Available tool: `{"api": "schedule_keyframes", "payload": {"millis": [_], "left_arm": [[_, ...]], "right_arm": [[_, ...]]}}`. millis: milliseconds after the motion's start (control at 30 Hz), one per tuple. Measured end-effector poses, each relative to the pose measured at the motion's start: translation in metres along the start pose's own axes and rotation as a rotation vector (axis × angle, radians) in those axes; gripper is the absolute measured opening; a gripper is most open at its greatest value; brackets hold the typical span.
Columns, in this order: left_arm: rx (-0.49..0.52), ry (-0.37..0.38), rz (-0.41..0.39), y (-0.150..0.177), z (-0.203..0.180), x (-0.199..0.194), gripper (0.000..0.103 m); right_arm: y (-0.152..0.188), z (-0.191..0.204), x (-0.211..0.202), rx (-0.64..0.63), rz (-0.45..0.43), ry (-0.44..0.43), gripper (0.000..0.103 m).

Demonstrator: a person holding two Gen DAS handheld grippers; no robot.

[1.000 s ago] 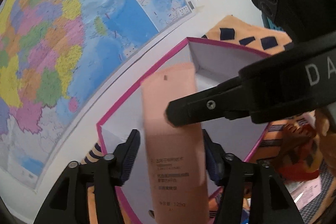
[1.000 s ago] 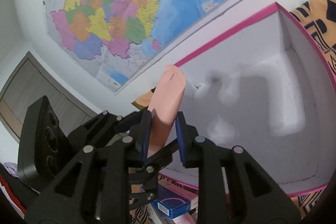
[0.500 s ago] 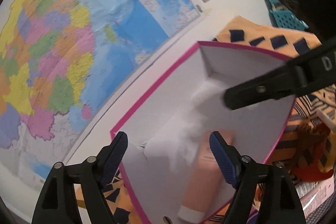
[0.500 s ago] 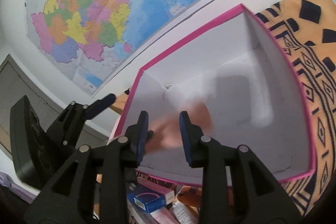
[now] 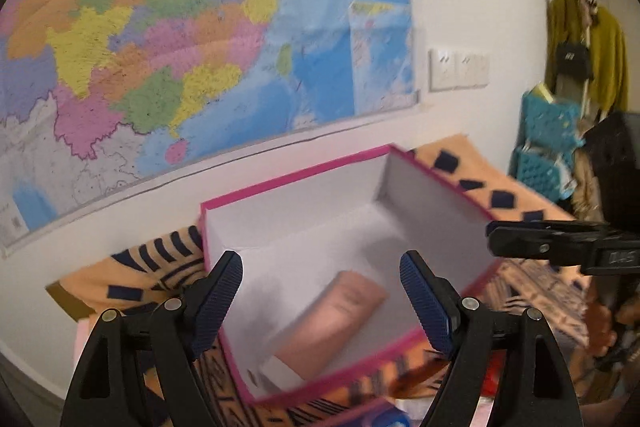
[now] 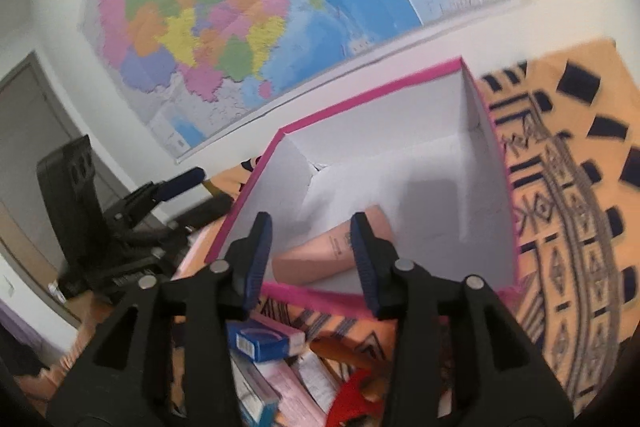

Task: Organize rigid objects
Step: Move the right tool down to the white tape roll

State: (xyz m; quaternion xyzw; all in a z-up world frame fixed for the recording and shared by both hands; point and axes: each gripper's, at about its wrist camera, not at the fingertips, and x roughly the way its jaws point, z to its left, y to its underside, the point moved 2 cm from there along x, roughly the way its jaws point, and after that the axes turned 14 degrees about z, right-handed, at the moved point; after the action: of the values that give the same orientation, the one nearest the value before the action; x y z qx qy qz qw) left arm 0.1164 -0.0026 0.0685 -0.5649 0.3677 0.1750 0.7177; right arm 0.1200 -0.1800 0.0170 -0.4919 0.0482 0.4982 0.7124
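left claw point(image 5: 320, 297) wide apart, right claw point(image 6: 312, 251) just opening, both empty

Motion blur softens the pink tube point(image 5: 334, 323) lying in the pink-rimmed box point(image 5: 296, 181), leaving its print unreadable. The wall map point(image 5: 168, 39) runs past the frame's edge, its labels too smeared to read. Below the right gripper point(image 6: 312, 259), its fingers hide part of the jumbled packages point(image 6: 266, 341).

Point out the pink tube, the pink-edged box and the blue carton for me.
pink tube point(image 6: 334, 251): right wrist view, on its printed middle.
pink-edged box point(image 5: 296, 179): left wrist view, on the far rim.
blue carton point(image 6: 266, 341): right wrist view, on its blue top face, outside the box.
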Motion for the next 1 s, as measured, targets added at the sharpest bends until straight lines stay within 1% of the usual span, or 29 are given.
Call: {"api": "schedule_keyframes", "payload": {"millis": [33, 100, 233, 367, 500, 600, 733, 800, 867, 1000], "left_arm": [[-0.005, 0.007, -0.005, 0.003, -0.003, -0.003, 0.084], [-0.015, 0.057, -0.018, 0.015, -0.012, -0.012, 0.084], [-0.032, 0.132, 0.002, 0.033, -0.028, -0.013, 0.084], [-0.049, 0.19, 0.044, 0.053, -0.048, -0.003, 0.084], [-0.058, 0.226, 0.076, 0.068, -0.066, 0.006, 0.084], [-0.063, 0.261, 0.099, 0.076, -0.082, 0.013, 0.084], [-0.052, 0.309, 0.134, 0.082, -0.102, 0.023, 0.084], [-0.044, 0.321, 0.155, 0.083, -0.111, 0.029, 0.083], [-0.03, 0.34, 0.177, 0.083, -0.124, 0.035, 0.08], [0.012, 0.356, 0.211, 0.081, -0.145, 0.047, 0.069]], "right_arm": [[0.003, 0.001, -0.005, -0.016, 0.002, 0.005, 0.046], [0.011, 0.001, -0.013, -0.04, -0.001, 0.019, 0.046], [0.032, -0.006, -0.024, -0.06, 0.04, 0.043, 0.046], [0.056, -0.024, -0.026, -0.036, 0.096, 0.089, 0.046], [0.078, -0.041, -0.028, 0.003, 0.13, 0.113, 0.046], [0.091, -0.047, -0.028, 0.0, 0.153, 0.142, 0.046], [0.099, -0.067, -0.029, 0.053, 0.159, 0.165, 0.046], [0.101, -0.079, -0.028, 0.08, 0.162, 0.172, 0.046], [0.105, -0.089, -0.026, 0.101, 0.17, 0.17, 0.046], [0.111, -0.095, -0.02, 0.102, 0.191, 0.156, 0.046]]}}
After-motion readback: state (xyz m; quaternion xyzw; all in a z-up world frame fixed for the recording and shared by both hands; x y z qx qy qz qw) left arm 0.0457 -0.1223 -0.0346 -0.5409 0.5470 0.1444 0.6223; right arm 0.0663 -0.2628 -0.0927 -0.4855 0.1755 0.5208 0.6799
